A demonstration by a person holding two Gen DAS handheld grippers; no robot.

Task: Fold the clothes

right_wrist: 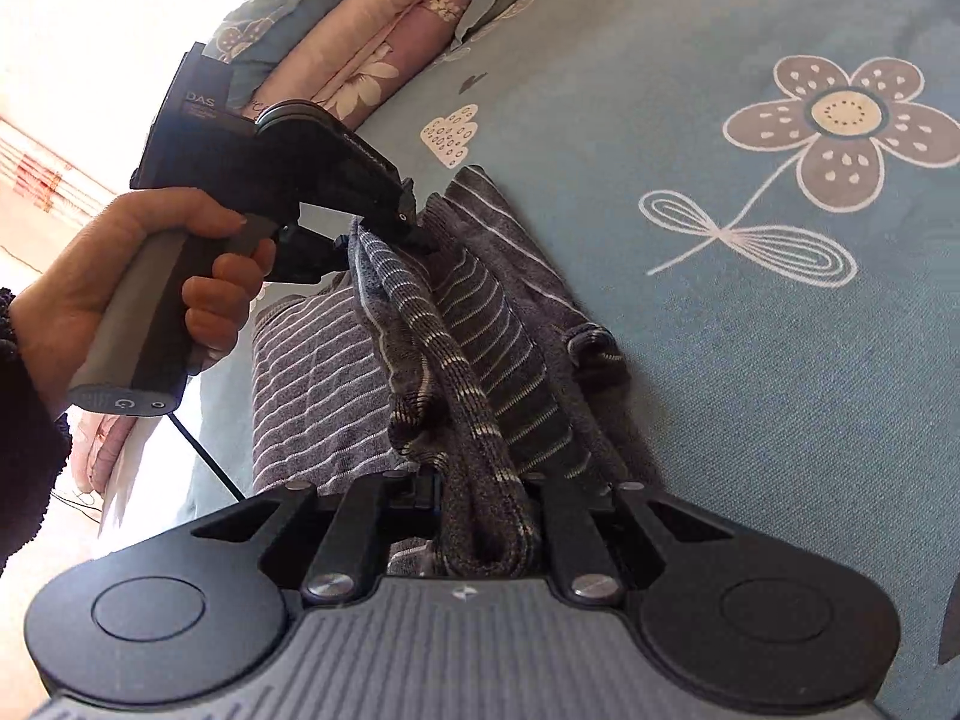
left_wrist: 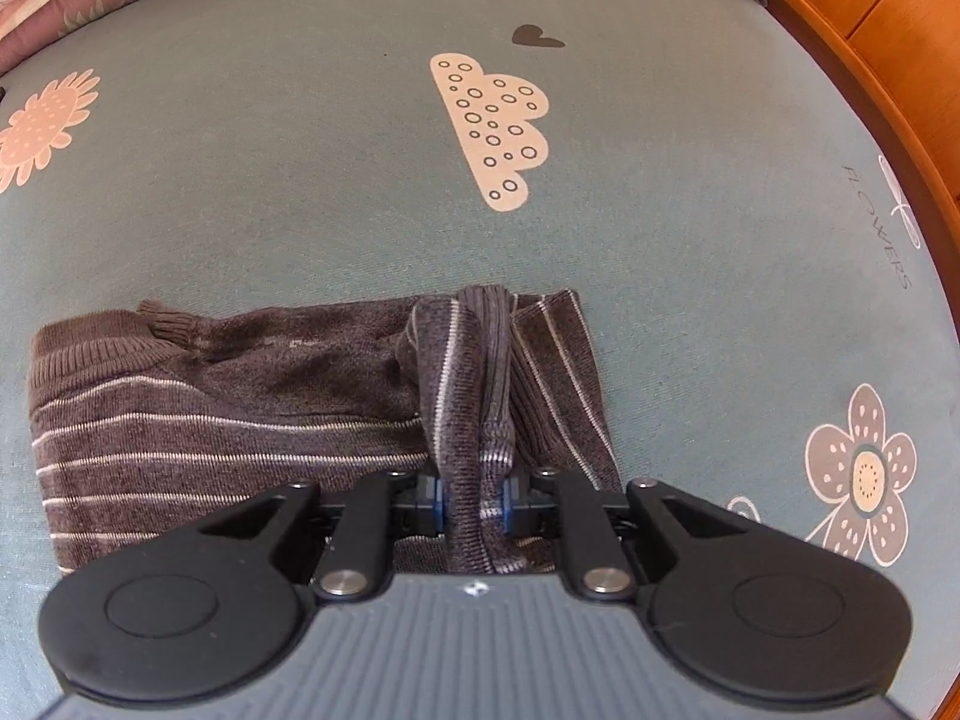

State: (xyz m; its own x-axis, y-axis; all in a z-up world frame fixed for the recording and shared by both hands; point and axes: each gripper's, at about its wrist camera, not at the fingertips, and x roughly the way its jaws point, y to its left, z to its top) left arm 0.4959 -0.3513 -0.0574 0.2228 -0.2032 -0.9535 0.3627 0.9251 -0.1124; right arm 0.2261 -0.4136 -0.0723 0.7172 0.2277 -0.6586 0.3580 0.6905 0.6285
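While the bed (left_wrist: pixel 300 192) fills both views, its blue-grey sheet printed with flowers, a dotted cloud and a small heart, an orange wooden frame (left_wrist: pixel 870 18) runs along its far right edge in the left wrist view. Folded pink and grey quilts (right_wrist: pixel 372 48) are stacked at the far left of the bed in the right wrist view, and a pale floor shows beyond the bed's edge on the left.

On the sheet lies the brown sweater (left_wrist: pixel 210 408) with thin pale stripes, partly folded. In the left wrist view its body stretches leftward from the left gripper (left_wrist: pixel 474 504), long axis running left to right, collar at the far edge. A bunched fold of it rises into that gripper, whose fingers are closed on the knit. The same fold stretches as a ridge to the right gripper (right_wrist: pixel 486 516), whose fingers also pinch it; in that view the ridge runs from near to far. A hand (right_wrist: pixel 138 288) with a dark sleeve holds the left gripper's handle, a black cable trailing below it.
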